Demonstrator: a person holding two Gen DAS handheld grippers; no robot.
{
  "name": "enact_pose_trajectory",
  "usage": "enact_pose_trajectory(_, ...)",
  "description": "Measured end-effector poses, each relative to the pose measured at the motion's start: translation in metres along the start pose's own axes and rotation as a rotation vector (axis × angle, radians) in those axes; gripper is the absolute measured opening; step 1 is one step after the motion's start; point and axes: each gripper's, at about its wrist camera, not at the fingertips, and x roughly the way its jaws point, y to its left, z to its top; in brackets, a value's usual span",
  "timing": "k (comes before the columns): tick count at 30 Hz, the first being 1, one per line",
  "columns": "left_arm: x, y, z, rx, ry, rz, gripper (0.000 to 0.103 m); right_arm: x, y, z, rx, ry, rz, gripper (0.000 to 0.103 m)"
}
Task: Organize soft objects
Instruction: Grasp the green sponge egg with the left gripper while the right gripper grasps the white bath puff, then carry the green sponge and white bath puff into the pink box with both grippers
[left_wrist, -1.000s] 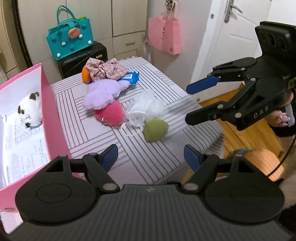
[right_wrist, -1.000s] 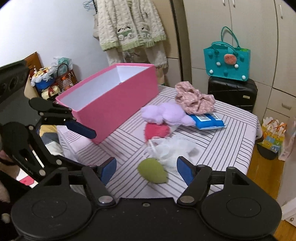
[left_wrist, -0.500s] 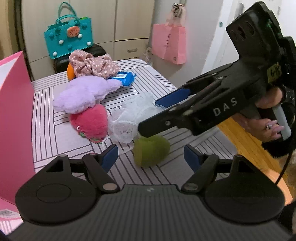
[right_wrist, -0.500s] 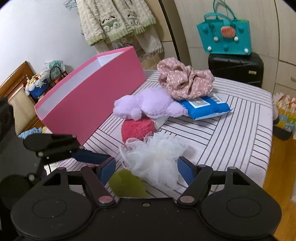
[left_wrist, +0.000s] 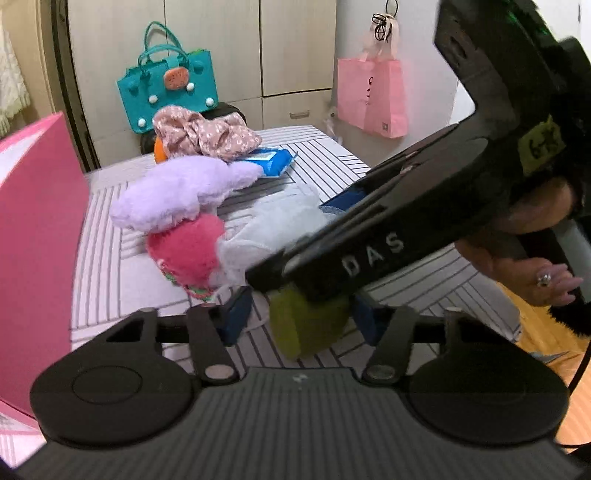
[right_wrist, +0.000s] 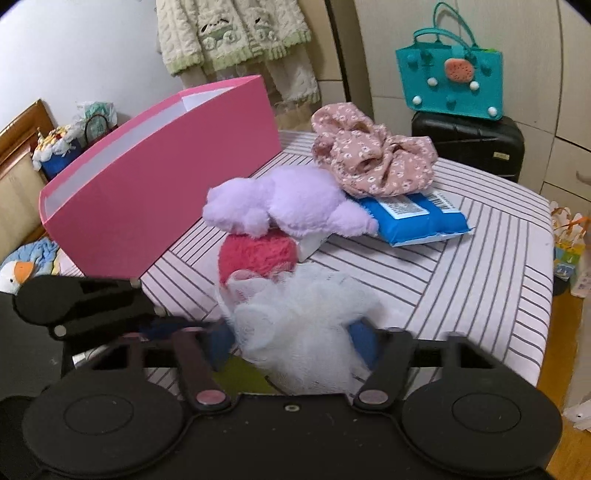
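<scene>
Left gripper (left_wrist: 299, 319) now spread around the sponge (left_wrist: 306, 325) at lower centre, a second ago well short of it. Right gripper (right_wrist: 295, 341) likewise advanced, spread around the pouf (right_wrist: 295, 332); both grasps probably imminent. Beyond: red plush (right_wrist: 255, 254), lilac plush (right_wrist: 288, 203), box (right_wrist: 147, 192) upper left, striped cloth (right_wrist: 461, 266), teal bag (right_wrist: 448, 85) upper right.

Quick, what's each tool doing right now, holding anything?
Left tool: open around the green sponge, not yet gripping it.
Right tool: open around the white mesh puff, not yet gripping it.
</scene>
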Motion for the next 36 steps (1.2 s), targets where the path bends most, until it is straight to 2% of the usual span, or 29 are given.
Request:
enact_pose_trajectory(3, 0.001, 0.006, -0.001, -0.049, 0.014, -0.032, 0.045, -0.007, -0.006, -0.002, 0.019, -0.012, 0.006, 0.047)
enact_pose_trajectory(7, 0.002, 0.010, -0.002, -0.082, 0.014, -0.039, 0.043, -0.016, -0.012, -0.005, 0.034, -0.035, -0.021, 0.040)
enact_pose_trajectory(16, -0.002, 0.012, -0.002, -0.096, 0.017, -0.040, 0.039, -0.014, -0.017, -0.012, 0.055, -0.047, -0.065, 0.039)
enact_pose_trajectory(25, -0.025, 0.029, -0.003, -0.123, 0.063, -0.101, 0.039, -0.018, -0.006, -0.011, 0.026, -0.050, -0.108, 0.039)
enact_pose_trajectory(32, -0.038, 0.043, -0.004, -0.120, 0.184, -0.145, 0.039, -0.031, 0.004, -0.013, 0.055, 0.004, -0.025, 0.039)
enact_pose_trajectory(36, -0.048, 0.050, -0.005, -0.123, 0.225, -0.152, 0.039, -0.039, 0.011, -0.014, 0.071, 0.037, 0.032, 0.039)
